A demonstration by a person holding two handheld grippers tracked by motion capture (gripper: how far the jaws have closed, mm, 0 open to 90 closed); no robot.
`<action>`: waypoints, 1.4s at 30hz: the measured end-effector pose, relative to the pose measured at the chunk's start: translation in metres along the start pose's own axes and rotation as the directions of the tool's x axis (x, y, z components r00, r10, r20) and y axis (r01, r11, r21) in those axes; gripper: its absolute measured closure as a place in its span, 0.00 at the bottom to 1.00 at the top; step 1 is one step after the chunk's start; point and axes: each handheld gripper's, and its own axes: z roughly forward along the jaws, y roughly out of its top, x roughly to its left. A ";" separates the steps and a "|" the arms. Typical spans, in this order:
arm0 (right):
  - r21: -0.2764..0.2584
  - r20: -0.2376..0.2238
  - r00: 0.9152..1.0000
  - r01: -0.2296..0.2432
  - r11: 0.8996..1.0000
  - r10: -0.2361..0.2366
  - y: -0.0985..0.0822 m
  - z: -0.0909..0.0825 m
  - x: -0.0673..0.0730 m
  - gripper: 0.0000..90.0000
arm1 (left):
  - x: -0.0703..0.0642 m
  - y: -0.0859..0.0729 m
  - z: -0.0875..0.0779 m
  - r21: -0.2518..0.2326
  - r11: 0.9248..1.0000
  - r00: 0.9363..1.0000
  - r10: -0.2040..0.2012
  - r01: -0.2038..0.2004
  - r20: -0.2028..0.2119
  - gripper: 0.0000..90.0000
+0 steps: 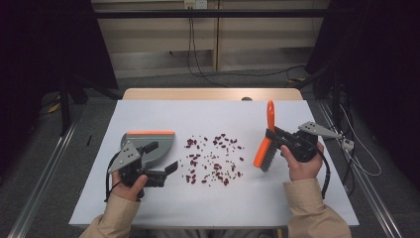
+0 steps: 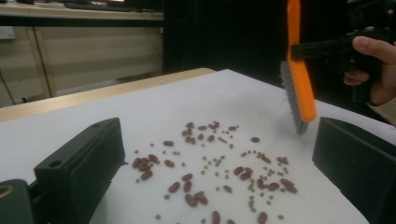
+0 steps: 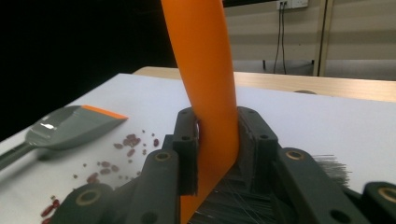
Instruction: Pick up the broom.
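Note:
Red beans and small green ones (image 1: 214, 158) lie scattered on the middle of the white table (image 1: 148, 208); they also show in the left gripper view as beans (image 2: 219, 172). An orange brush (image 1: 265, 146) with grey bristles hangs tilted just right of them, and my right gripper (image 1: 272, 135) is shut on its handle (image 3: 210, 84). A grey dustpan (image 1: 148, 141) with an orange lip lies flat at the left. My left gripper (image 1: 161, 156) is at the dustpan's near side, jaws open toward the beans with nothing between them (image 2: 217, 140).
A wooden strip (image 1: 213, 93) borders the table's far edge, with a small round fitting (image 1: 246, 98) in it. Cables (image 1: 198, 59) run across the floor behind. Metal rails (image 1: 39, 183) flank the table on both sides.

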 end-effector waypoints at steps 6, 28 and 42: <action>-0.022 -0.010 1.000 0.009 1.000 -0.009 0.004 0.005 0.011 0.79 | -0.011 0.008 0.015 0.009 1.000 1.000 0.004 -0.004 0.023 0.03; -0.053 -0.092 0.995 0.023 0.998 -0.028 0.017 0.041 0.057 0.79 | -0.029 0.011 0.073 0.110 0.993 0.996 -0.048 0.040 0.069 0.16; -0.042 -0.103 0.993 0.054 0.998 -0.058 0.021 0.058 0.074 0.79 | -0.027 0.008 0.094 0.136 0.988 0.991 -0.090 0.077 0.095 0.25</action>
